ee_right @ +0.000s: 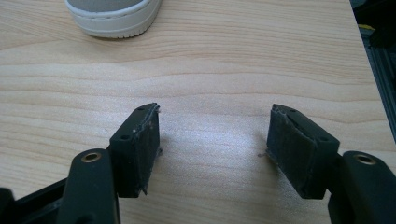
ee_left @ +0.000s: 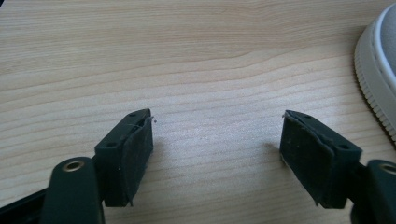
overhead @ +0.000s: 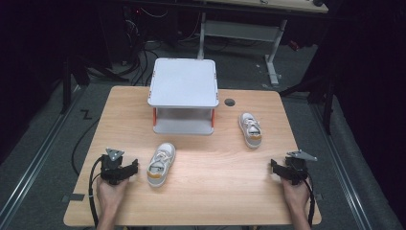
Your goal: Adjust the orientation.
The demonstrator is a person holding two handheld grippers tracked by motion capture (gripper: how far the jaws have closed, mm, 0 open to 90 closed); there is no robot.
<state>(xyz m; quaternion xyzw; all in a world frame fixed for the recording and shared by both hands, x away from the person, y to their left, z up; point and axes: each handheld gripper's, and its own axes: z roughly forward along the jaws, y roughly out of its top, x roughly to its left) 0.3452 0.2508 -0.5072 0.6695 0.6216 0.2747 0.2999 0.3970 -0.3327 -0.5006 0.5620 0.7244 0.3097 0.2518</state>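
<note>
Step in hand: start, nothing gripped yet. Left gripper point(overhead: 135, 166) on counter point(overhead: 215, 201), jaws wide, empty, aimed at near sneaker point(overhead: 161, 164) just beside it at 3 o'clock. Sneaker long axis 7-to-1 o'clock, toe toward 1. Right gripper point(overhead: 273, 166) jaws wide, empty; far sneaker point(overhead: 250, 130) at its 11 o'clock, apart. Two-tier shelf point(overhead: 184, 82) at counter's 12 o'clock. Next, likely: advance left jaws across sneaker, close.

The high view looks down on the whole table point(overhead: 201, 191); both gripper views skim it closely.

Gripper point(ee_left: 217, 126) agape over table point(ee_left: 187, 56), shoe point(ee_left: 378, 79) beside.
</note>
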